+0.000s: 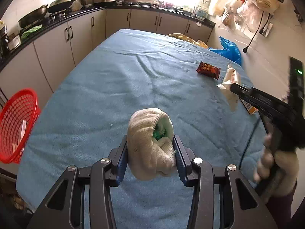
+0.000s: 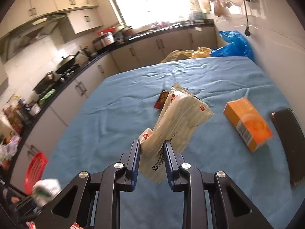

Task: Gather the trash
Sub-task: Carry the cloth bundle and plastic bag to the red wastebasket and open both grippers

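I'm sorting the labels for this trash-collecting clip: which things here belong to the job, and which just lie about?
Job:
- balled cream knit glove, in left claw
- crumpled white paper wrapper, in right claw
- red snack packet
- red mesh basket

Lying about:
- orange carton
- black phone
- blue plastic bag

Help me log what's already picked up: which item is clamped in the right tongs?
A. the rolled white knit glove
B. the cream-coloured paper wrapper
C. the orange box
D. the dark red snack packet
B: in the right wrist view the right tongs pinch the cream paper wrapper above the blue cloth, while the orange box lies apart on it.
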### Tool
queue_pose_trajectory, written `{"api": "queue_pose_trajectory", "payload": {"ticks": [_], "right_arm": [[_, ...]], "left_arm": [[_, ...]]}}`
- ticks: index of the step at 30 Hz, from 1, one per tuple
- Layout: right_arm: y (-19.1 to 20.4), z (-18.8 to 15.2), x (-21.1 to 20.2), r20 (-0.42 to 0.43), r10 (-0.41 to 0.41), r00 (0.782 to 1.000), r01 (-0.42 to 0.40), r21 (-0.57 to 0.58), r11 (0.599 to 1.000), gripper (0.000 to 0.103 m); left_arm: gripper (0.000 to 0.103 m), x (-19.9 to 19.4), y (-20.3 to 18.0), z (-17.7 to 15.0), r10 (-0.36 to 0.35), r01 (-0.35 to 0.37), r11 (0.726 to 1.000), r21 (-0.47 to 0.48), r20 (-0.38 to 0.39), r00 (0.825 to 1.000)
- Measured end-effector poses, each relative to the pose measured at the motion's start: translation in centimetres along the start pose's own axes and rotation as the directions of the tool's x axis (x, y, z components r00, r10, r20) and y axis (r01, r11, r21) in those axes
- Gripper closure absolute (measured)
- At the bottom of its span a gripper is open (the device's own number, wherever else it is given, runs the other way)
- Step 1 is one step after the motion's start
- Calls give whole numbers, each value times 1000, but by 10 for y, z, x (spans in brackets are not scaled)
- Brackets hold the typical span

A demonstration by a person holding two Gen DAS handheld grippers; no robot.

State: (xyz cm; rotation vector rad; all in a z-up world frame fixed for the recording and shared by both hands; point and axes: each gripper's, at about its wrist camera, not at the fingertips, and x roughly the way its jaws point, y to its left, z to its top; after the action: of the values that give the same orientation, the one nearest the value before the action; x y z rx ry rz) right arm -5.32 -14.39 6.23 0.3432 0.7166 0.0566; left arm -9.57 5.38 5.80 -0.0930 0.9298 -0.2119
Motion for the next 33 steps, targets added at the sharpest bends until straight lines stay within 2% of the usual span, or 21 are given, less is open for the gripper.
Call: {"api": "queue_pose_trajectory", "payload": {"ticks": [3, 9, 16, 23, 27, 30, 33], "right_arm": [[9, -14, -17, -1, 45, 999, -45, -18, 999, 77], [31, -35, -30, -20, 83, 996, -84, -68, 994, 77], [57, -52, -31, -63, 95, 993, -103, -134, 986, 77], [90, -55, -27, -91, 136, 987, -151, -188, 971, 77], [125, -57, -19, -134, 203, 970, -229, -222, 948, 77], [153, -61, -10, -182, 267, 946, -305, -232, 924, 77], [188, -62, 4, -236, 329, 914, -384, -250, 889, 77]], "left_arm": [[60, -4, 5, -6, -4, 4, 1000, -9, 0, 1000], [60, -22, 23, -13, 28, -27, 999, -25, 23, 999], [60, -41, 64, -18, 64, -59, 992, -113, 38, 997], [60, -64, 107, -21, 109, -91, 979, -183, 92, 990], [60, -80, 146, -26, 161, -128, 959, -254, 116, 980], [60, -90, 181, -27, 206, -159, 938, -310, 126, 970], [60, -90, 216, -28, 224, -173, 920, -352, 109, 968]]}}
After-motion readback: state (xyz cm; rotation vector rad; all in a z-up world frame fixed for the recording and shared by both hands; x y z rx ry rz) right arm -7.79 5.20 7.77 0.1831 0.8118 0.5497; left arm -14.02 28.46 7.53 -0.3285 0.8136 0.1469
